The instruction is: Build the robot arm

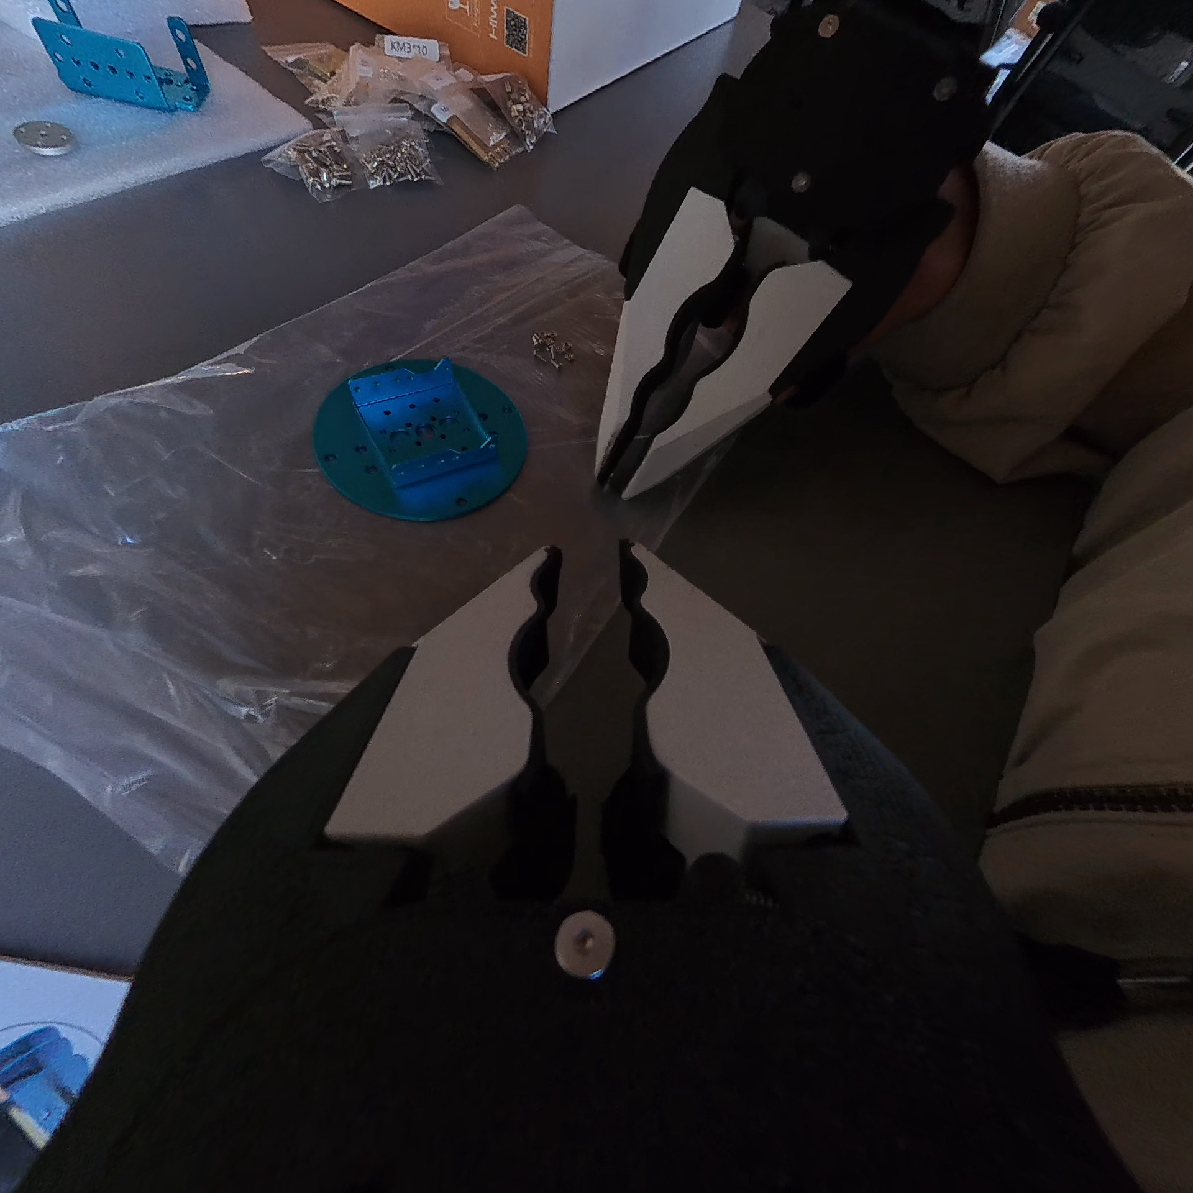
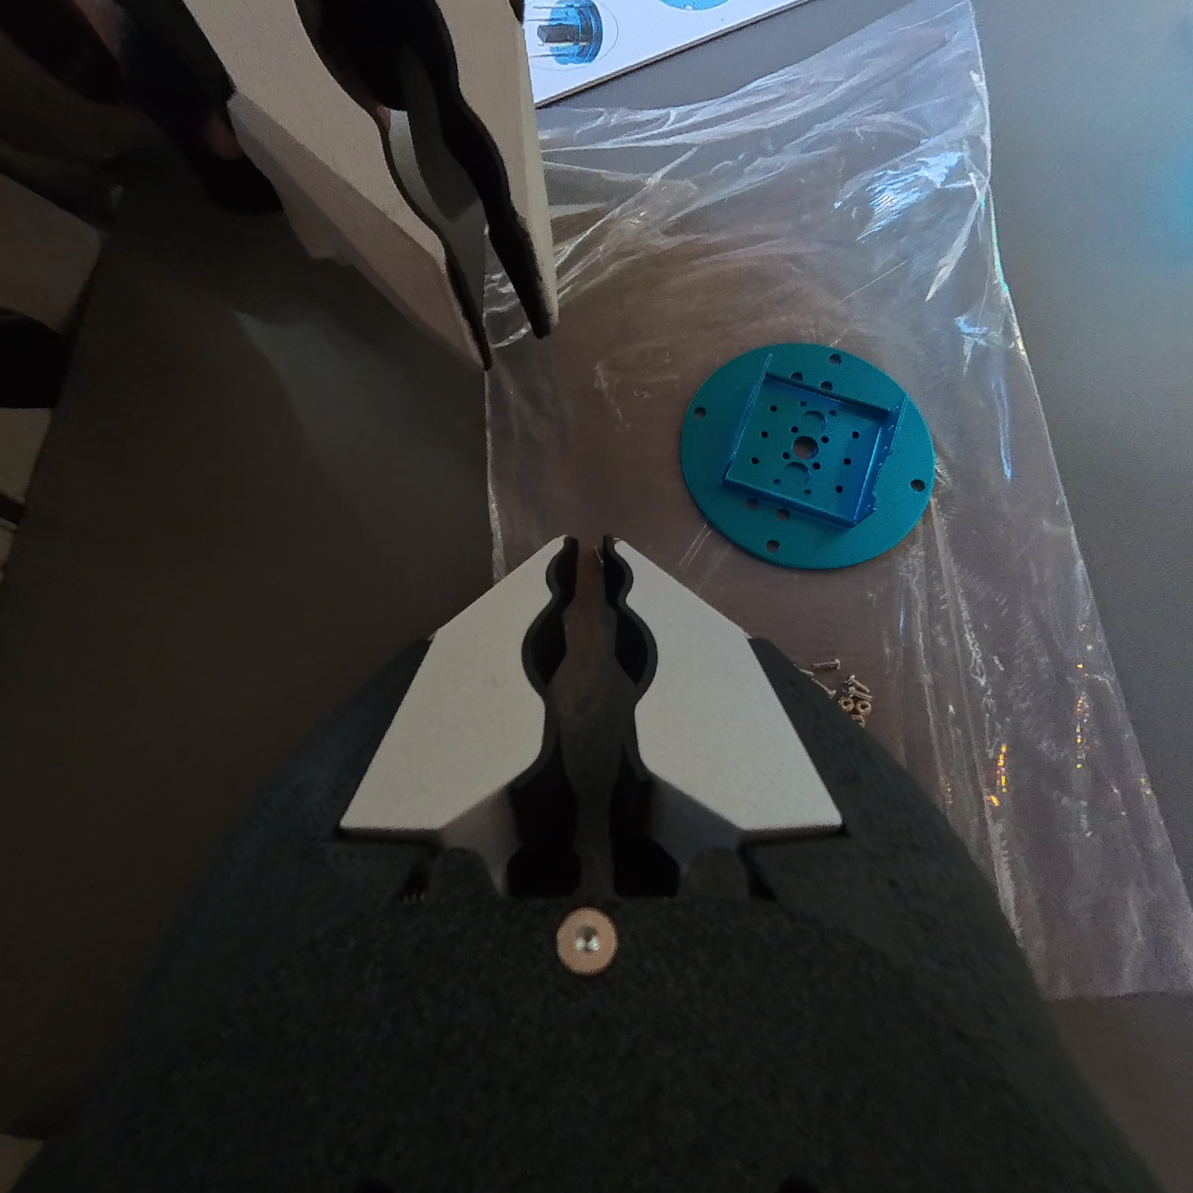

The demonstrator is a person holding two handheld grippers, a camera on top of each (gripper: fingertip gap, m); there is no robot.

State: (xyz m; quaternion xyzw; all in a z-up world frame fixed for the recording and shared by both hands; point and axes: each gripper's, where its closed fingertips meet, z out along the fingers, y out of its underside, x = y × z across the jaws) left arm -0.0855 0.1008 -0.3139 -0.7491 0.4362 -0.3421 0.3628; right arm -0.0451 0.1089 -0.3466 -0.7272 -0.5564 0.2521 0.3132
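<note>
Dark grey worktop (image 1: pixel 839 581), dim light, with a wide sheet of clear crinkled plastic (image 1: pixel 193 516) spread over it. On the plastic lies a teal round plate (image 1: pixel 342 465) with holes, and a blue perforated bracket (image 1: pixel 419 432) sits flat on the plate's middle, side flanges up. A small scatter of loose screws (image 1: pixel 552 345) lies on the plastic near the plate, apart from it. Left tool (image 1: pixel 587 549) hovers over the edge of the plastic, fingers released with a clear gap and nothing between them. It touches nothing that I can see, and the plate is off to its left, well apart. Right tool (image 2: pixel 587 542) comes in from the opposite side, tip low over the plastic's edge, so the two tips face each other closely without touching. Its fingers are nearly together, with a tiny glint at the tip in the right wrist view — possibly a screw, but too small, so I cannot tell whether it grips anything. Neither tool touches the plate or bracket. Farther back are several small bags of hardware (image 1: pixel 387 129), an orange-and-white box (image 1: pixel 613 51), a second blue U-bracket (image 1: pixel 122 64) and a silver disc (image 1: pixel 42 139) on a white foam sheet (image 1: pixel 129 168). A printed sheet (image 2: pixel 645 51) with blue pictures lies at the worktop's edge — a person's beige padded sleeve (image 1: pixel 1046 290) is behind the right tool.
</note>
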